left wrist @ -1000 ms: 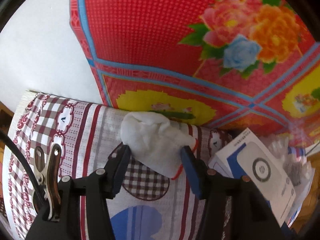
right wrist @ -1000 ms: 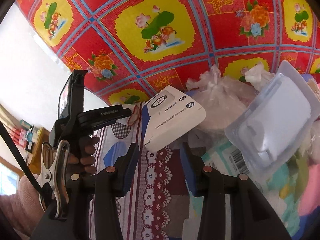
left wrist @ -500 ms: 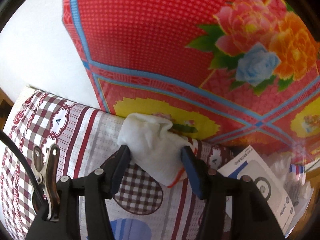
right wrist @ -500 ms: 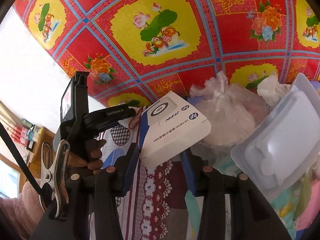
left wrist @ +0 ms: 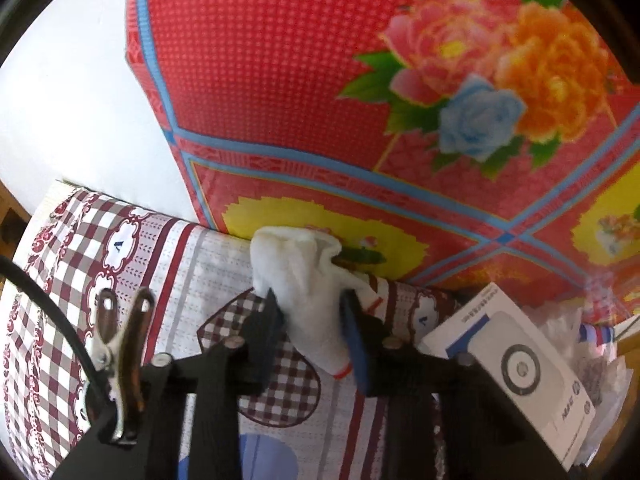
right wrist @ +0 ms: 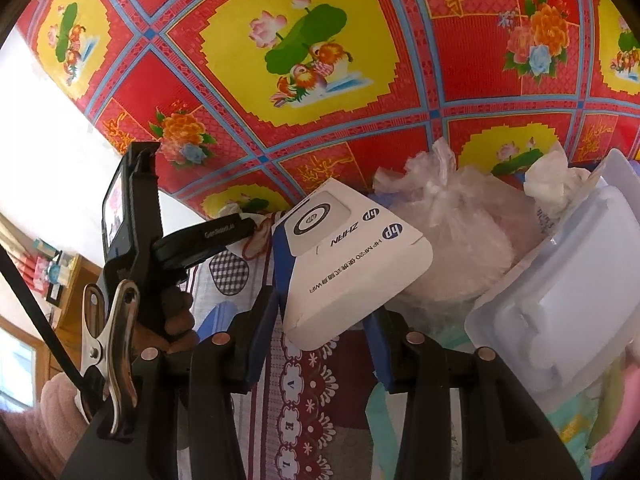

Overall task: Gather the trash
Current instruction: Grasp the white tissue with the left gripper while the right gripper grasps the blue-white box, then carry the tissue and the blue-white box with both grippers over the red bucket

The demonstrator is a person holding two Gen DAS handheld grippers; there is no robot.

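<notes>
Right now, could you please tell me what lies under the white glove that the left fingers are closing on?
The white glove lies on the patterned sheet, on its maroon checked patch, its far end against the red floral cloth. Whatever sits directly beneath the glove is covered.

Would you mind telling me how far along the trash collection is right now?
Nothing looks collected yet. In hand: the right gripper holds the white HP box, and the left gripper is closing on a crumpled white tissue. Left: the knotted plastic bag and clear plastic tray on the bed.
</notes>
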